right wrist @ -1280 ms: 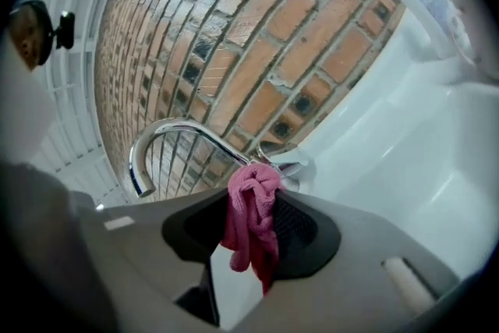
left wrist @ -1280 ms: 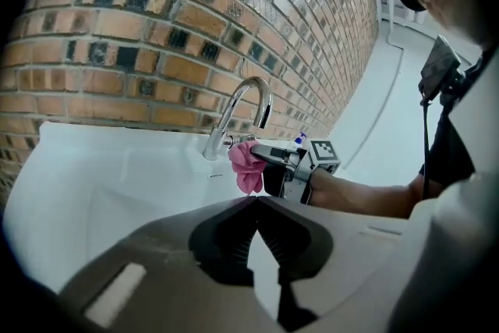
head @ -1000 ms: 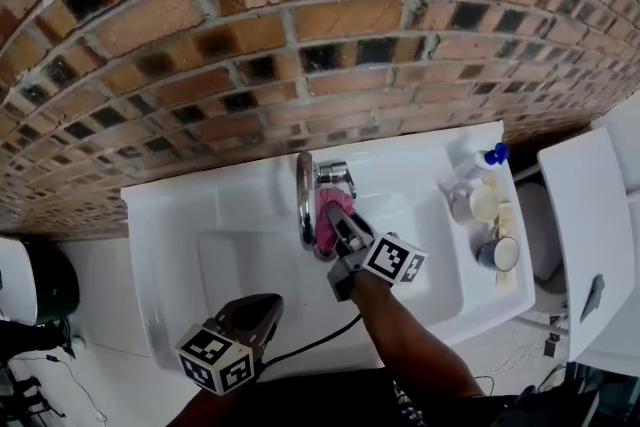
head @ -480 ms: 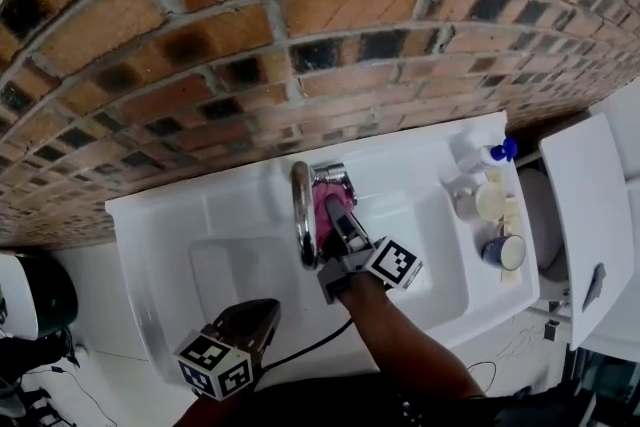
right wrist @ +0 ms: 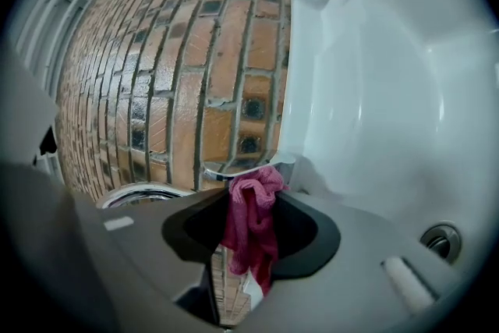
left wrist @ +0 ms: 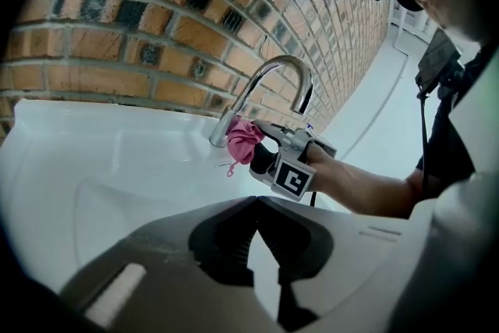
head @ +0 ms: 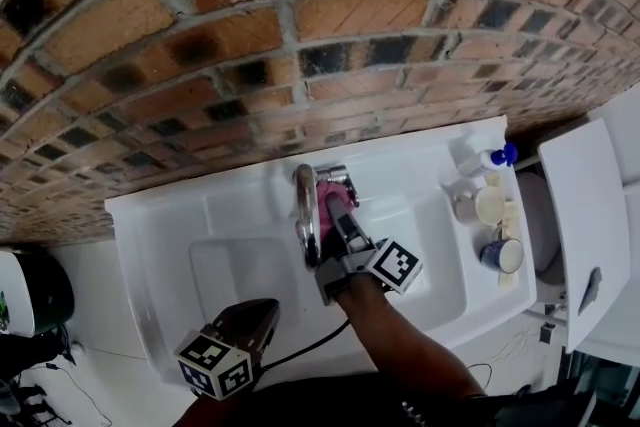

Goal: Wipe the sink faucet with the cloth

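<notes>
A chrome arched faucet (head: 304, 213) stands at the back of a white sink (head: 440, 260). My right gripper (head: 336, 211) is shut on a pink cloth (head: 327, 198) and presses it against the faucet just below its base, beside the arch. In the right gripper view the cloth (right wrist: 252, 224) hangs bunched between the jaws, touching the chrome base (right wrist: 253, 168). From the left gripper view the faucet (left wrist: 274, 78), cloth (left wrist: 243, 139) and right gripper (left wrist: 269, 152) show across the basin. My left gripper (head: 262, 313) hovers at the sink's front edge, shut and empty.
A brick wall (head: 300, 45) rises right behind the sink. A pump bottle (head: 483, 159) and two cups (head: 480, 205) (head: 498, 255) sit on the sink's right ledge. A white fixture (head: 580, 215) stands to the right, a dark object (head: 35, 290) at far left. The drain (right wrist: 441, 239) lies in the basin.
My right gripper has slid the pink cloth a little up the faucet toward its base. The left gripper has stayed at the sink's front edge.
</notes>
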{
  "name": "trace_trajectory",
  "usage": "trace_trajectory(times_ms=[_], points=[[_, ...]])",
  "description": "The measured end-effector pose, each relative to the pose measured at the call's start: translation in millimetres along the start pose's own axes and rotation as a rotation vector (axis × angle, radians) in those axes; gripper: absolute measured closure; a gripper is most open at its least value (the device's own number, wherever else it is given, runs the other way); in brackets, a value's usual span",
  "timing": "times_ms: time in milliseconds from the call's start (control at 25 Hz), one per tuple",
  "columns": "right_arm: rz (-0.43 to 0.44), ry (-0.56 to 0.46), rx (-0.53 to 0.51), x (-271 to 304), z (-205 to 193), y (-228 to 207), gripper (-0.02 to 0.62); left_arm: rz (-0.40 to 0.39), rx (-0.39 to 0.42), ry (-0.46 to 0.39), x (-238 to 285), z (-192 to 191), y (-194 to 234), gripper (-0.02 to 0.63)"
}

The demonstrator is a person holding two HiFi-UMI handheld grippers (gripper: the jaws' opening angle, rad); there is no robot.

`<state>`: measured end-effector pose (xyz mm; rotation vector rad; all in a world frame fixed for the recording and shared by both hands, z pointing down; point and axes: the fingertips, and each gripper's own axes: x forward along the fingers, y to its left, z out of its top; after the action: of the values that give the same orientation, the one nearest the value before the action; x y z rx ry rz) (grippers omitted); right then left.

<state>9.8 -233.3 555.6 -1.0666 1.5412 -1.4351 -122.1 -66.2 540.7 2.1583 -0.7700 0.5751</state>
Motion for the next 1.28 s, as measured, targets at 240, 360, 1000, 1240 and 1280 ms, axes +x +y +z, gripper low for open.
trace_trajectory(times_ms=[240,360,1000,1240,1280], points=[[0.064,0.001,-0.052,6,4,25,0.443,0.009,0.004,-0.019,-5,1,-6,0.601],[0.085,0.008,-0.07,4,4,33,0.443,0.015,0.01,-0.034,-10,2,-12,0.601],[-0.015,0.348,-0.37,-27,-49,-13,0.442,0.073,-0.047,-0.125,-27,-9,-28,0.601],[-0.093,0.428,-0.24,-10,-58,-42,0.442,0.121,-0.08,-0.142,-33,-14,-32,0.601],[-0.092,0.433,-0.217,-6,-58,-44,0.442,0.131,-0.082,-0.145,-34,-13,-32,0.601]])
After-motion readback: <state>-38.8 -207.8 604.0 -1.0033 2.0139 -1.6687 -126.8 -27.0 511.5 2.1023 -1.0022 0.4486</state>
